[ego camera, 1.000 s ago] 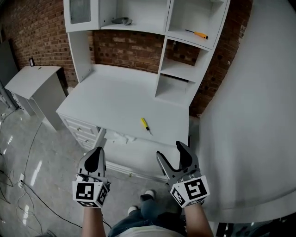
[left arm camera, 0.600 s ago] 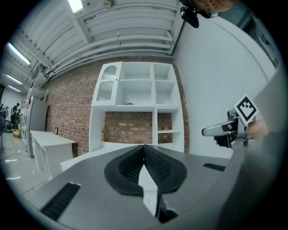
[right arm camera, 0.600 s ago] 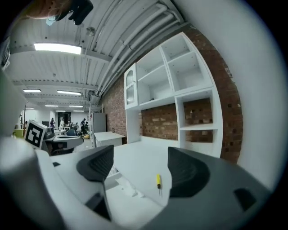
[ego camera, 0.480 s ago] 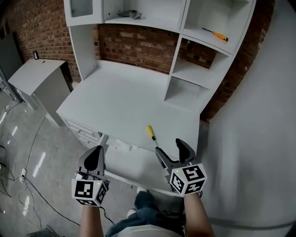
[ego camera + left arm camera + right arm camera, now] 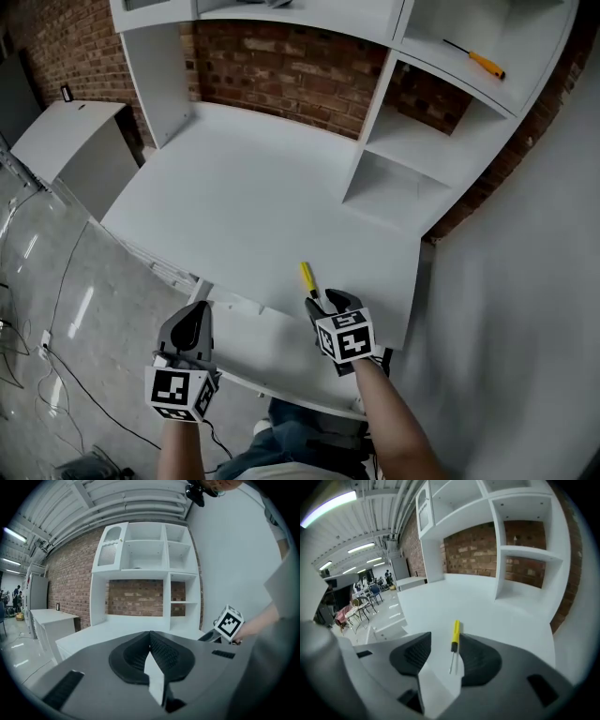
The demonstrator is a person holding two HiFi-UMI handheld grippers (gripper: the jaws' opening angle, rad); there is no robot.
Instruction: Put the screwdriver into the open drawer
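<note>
"Screwdriver [image 5: 454,637], the slim one with the yellow plastic handle and thin steel shaft: where does it lie against the jaws?"

"Nearest first. The left gripper [image 5: 195,317], dark grey with a marker cube, has its jaws pressed together on nothing. Just below and ahead of them is the white open drawer [image 5: 267,345]. Beyond that, the right gripper [image 5: 326,300] has its jaws apart and closing. The screwdriver lies flat between them on the white desk top [image 5: 244,197], handle pointing away from the gripper, shaft tip toward it."

"Do the pads touch it?"

"Not that I can see. In the right gripper view the black collar sits just beside the right-hand pad, and a gap shows on the other side."

"What has changed?"

"A second ago the right gripper hung over the drawer, short of the desk edge, with the screwdriver well ahead of its jaws. It has come down and tipped forward so the jaws straddle it. The left jaws are together as before."

"Meaning?"

"I judge the reach done and the grasp under way. Lifting and carrying back remain, and the drawer is close behind those jaws. Farthest off, an orange-handled screwdriver [image 5: 480,60] lies on an upper shelf, well apart from both grippers."
</note>
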